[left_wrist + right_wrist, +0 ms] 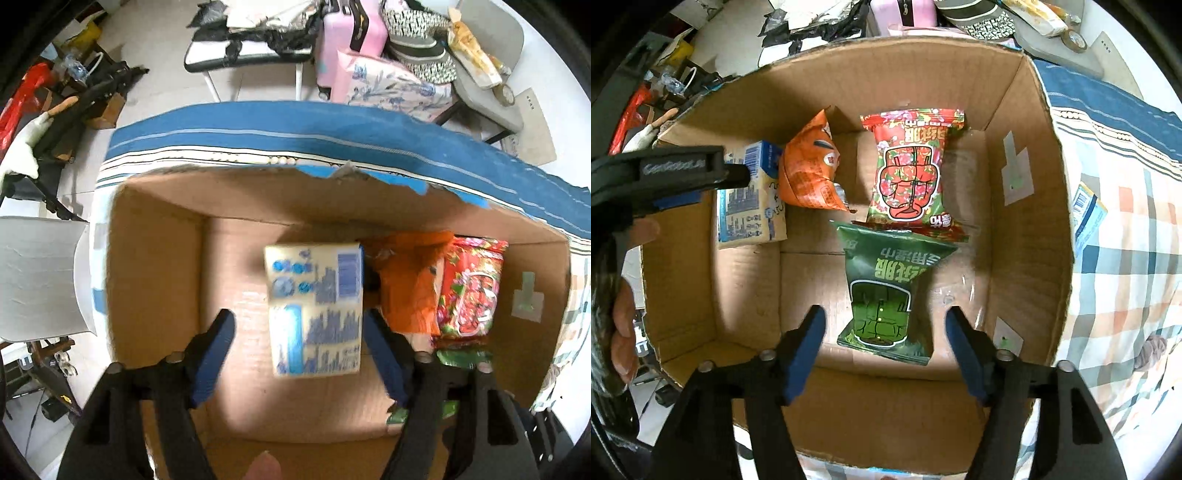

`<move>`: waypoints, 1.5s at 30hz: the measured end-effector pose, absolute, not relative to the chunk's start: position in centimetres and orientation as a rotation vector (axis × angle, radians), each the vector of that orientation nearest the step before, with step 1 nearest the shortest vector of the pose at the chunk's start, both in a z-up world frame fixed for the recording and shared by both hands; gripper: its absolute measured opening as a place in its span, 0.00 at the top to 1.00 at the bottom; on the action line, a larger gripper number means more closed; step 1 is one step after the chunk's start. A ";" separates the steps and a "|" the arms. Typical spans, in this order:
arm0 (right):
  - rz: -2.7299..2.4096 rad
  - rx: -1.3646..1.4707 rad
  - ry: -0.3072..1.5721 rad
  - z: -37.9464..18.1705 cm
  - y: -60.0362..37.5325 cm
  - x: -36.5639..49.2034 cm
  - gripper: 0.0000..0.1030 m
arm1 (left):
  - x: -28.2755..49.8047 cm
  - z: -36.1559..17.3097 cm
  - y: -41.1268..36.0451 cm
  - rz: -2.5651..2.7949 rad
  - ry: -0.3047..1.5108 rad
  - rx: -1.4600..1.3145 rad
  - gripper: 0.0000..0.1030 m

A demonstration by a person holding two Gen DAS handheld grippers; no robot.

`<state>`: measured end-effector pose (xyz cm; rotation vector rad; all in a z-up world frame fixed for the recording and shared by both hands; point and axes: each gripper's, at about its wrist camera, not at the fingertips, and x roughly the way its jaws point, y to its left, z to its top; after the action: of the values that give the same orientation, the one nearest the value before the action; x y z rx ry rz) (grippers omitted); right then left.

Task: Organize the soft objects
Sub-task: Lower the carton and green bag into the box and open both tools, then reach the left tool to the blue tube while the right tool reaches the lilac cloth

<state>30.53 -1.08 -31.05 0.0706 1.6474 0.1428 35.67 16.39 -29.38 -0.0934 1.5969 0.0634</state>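
Note:
An open cardboard box (155, 266) (1023, 236) holds several soft packs. A cream and blue tissue pack (316, 308) (751, 206) lies on the box floor. My left gripper (299, 325) is open above it, fingers on either side, not gripping. An orange pack (406, 284) (809, 173), a red flowered pack (469, 288) (912, 166) and a green pack (886, 291) lie beside it. My right gripper (884, 321) is open above the green pack, empty.
The box stands on a blue striped and checked cloth (332, 129) (1123, 240). Another blue pack (1087, 214) lies on the cloth right of the box. A pink suitcase (351, 40), chairs and clutter stand behind.

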 end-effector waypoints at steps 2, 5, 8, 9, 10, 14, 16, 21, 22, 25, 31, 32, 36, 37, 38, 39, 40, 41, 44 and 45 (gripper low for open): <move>0.140 0.065 1.639 -30.6 -1.1 30.3 0.20 | 34.8 -28.2 16.7 0.063 1.561 -0.091 0.20; 0.134 0.058 1.620 -29.7 -1.3 30.0 0.09 | 33.0 -26.6 17.0 0.075 1.524 -0.072 0.15; 0.125 0.054 1.599 -28.7 -1.6 29.5 0.00 | 31.1 -25.1 17.5 0.083 1.474 -0.064 0.06; 0.118 0.046 1.588 -28.3 -1.7 29.3 0.00 | 30.4 -24.5 17.7 0.089 1.458 -0.061 0.06; 0.114 0.036 1.582 -28.0 -1.6 29.2 0.00 | 29.9 -24.2 17.7 0.087 1.450 -0.063 0.06; 0.105 0.000 1.547 -26.8 -1.3 28.2 0.00 | 27.6 -22.9 17.9 0.090 1.420 -0.078 0.06; 0.108 -0.008 1.524 -26.1 -1.2 27.5 0.00 | 26.5 -22.1 17.8 0.101 1.397 -0.071 0.06; 0.118 -0.029 1.466 -23.8 -0.8 25.7 0.00 | 23.6 -19.6 17.8 0.128 1.337 -0.059 0.06; 0.120 -0.036 1.452 -23.2 -0.8 25.3 0.00 | 23.3 -19.2 17.8 0.132 1.329 -0.059 0.06; 0.137 -0.029 1.428 -21.8 -0.9 24.0 0.00 | 21.4 -17.9 17.8 0.135 1.303 -0.062 0.06; 0.163 -0.015 1.383 -19.2 -1.5 21.6 0.00 | 18.9 -15.7 17.2 0.129 1.273 -0.073 0.06; 0.169 -0.012 1.378 -18.8 -1.6 21.3 0.00 | 18.5 -15.4 17.0 0.132 1.265 -0.072 0.06; 0.192 0.019 1.357 -17.2 -2.5 19.8 0.00 | 17.8 -14.2 15.6 0.119 1.247 -0.062 0.06; 0.194 0.032 1.353 -17.0 -2.9 19.5 0.00 | 17.8 -13.7 15.0 0.112 1.234 -0.056 0.05; 0.191 0.046 1.344 -16.7 -3.5 19.3 0.00 | 17.9 -13.3 14.3 0.104 1.219 -0.045 0.05; 0.179 0.067 1.330 -16.4 -4.3 19.1 0.00 | 18.1 -12.7 13.5 0.093 1.204 -0.027 0.00; 0.169 0.099 1.310 -16.1 -5.3 18.8 0.00 | 18.3 -12.4 12.7 0.082 1.192 -0.014 0.00; 0.156 0.125 1.296 -15.9 -6.3 18.6 0.00 | 18.6 -12.0 11.9 0.069 1.180 -0.003 0.00; 0.100 0.209 1.268 -15.5 -10.1 18.0 0.00 | 20.1 -11.1 8.2 0.007 1.155 0.029 0.00; 0.079 0.237 1.261 -15.4 -11.6 17.8 0.00 | 20.9 -10.9 6.3 -0.028 1.153 0.047 0.00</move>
<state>17.79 -11.62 -15.45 0.2374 1.2605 0.0791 20.88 6.34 -10.89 0.0469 1.1532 -0.0284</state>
